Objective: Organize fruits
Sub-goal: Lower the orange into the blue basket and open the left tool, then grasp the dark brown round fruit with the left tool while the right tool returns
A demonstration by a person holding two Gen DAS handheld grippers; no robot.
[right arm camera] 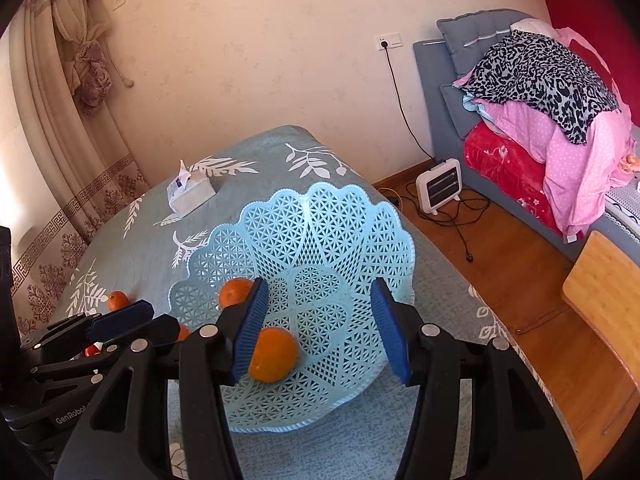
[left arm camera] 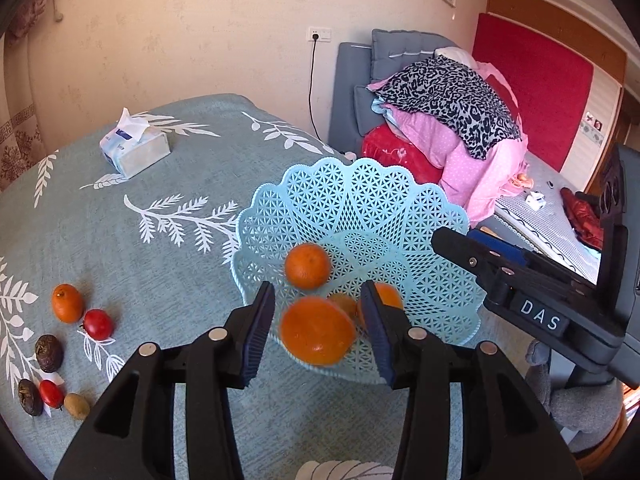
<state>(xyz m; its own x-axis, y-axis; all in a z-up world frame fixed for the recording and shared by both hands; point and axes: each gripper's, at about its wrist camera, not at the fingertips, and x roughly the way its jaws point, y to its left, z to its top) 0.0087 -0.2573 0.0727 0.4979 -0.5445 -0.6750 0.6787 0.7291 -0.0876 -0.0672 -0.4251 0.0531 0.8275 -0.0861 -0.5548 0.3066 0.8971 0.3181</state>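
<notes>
A light blue lattice basket (left arm camera: 400, 200) (right arm camera: 320, 232) sits on the teal tablecloth. My left gripper (left arm camera: 320, 324) is open above the basket's near rim; a blurred orange (left arm camera: 316, 330) lies between its fingers without touching them. More oranges lie in the basket, one (left arm camera: 308, 266) at the left and others behind the fingers. My right gripper (right arm camera: 324, 332) is open and empty over the basket, next to an orange (right arm camera: 274, 354). Another orange (right arm camera: 234, 292) lies at the basket's left. The right gripper also shows in the left wrist view (left arm camera: 500, 264).
Left of the basket on the cloth lie an orange (left arm camera: 67, 303), a red tomato (left arm camera: 98, 324), dark wrinkled fruits (left arm camera: 49, 353), another tomato (left arm camera: 51, 394) and a kiwi (left arm camera: 77, 406). A tissue box (left arm camera: 134, 150) stands far back. A bed with bedding (left arm camera: 452, 120) and a heater (right arm camera: 440, 186) lie right.
</notes>
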